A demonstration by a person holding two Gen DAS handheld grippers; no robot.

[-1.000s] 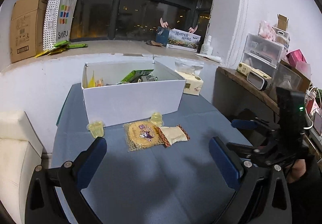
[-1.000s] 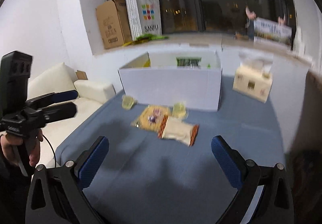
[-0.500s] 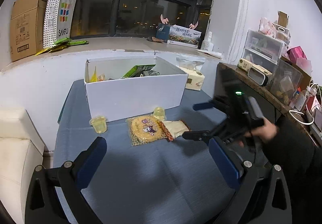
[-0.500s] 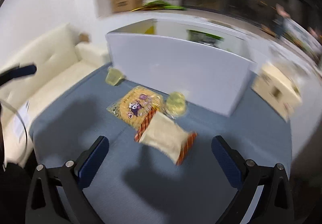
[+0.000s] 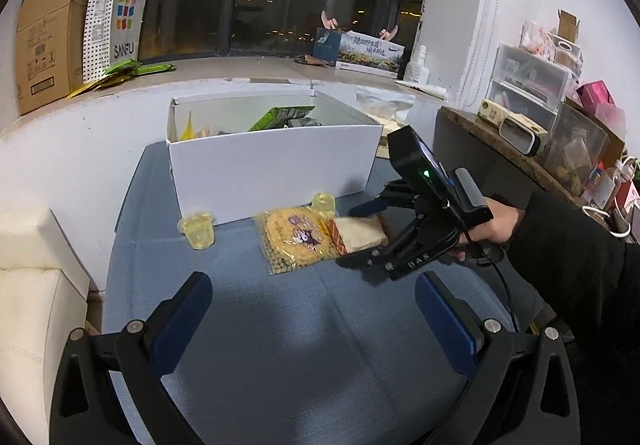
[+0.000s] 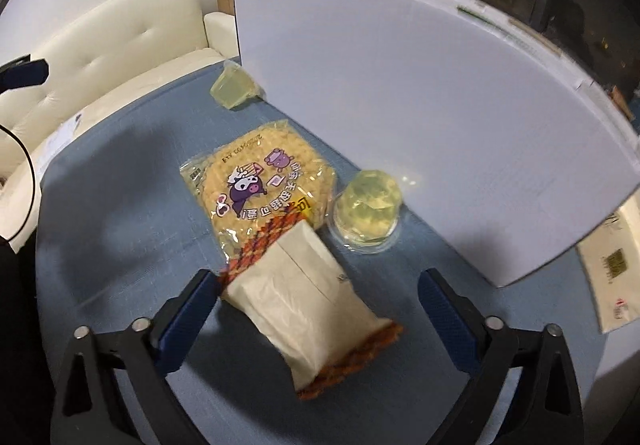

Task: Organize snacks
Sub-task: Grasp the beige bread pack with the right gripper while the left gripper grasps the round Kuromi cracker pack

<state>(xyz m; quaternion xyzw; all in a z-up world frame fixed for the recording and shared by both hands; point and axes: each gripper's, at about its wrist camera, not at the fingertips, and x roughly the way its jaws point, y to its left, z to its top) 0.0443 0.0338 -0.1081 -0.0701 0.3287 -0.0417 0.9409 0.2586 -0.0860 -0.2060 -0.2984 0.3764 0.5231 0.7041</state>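
Right gripper [image 6: 316, 309]: held wide open, its blue-padded fingers [image 6: 188, 309] set either side of the cream packet, neither pad seen touching it.
Cream packet [image 6: 304, 297]: lies flat between the right gripper's fingers, closer to the left one; a pillow-shaped pouch of matte, paper-like wrap with orange chequered sealed ends, its far end overlapping the noodle pack.
Noodle pack [image 6: 256, 185]: found just ahead of the right gripper, beyond the cream packet; a glossy clear wrapper over a round yellow bumpy cake, printed with a purple cartoon figure.
Near jelly cup [image 6: 368, 213]: placed ahead and to the right of the right gripper, just beside the noodle pack; translucent plastic, pale yellow, with a rounded rim.
Far jelly cup [image 6: 234, 89]: seen further ahead and to the left, close to the box corner.
White box [image 6: 420, 117]: stands as a smooth corrugated-plastic wall across the way ahead of both grippers; green packets are seen inside from the left wrist view.
Left gripper [image 5: 316, 325]: held open over bare blue cloth, well back from the snacks, nothing between its fingers.
Table [image 5: 300, 357]: covered in a blue woven fabric.
Tissue pack [image 6: 608, 277]: lies right of the right gripper, past the box's end.
Sofa [image 6: 100, 45]: cream, tufted, to the left of the table.
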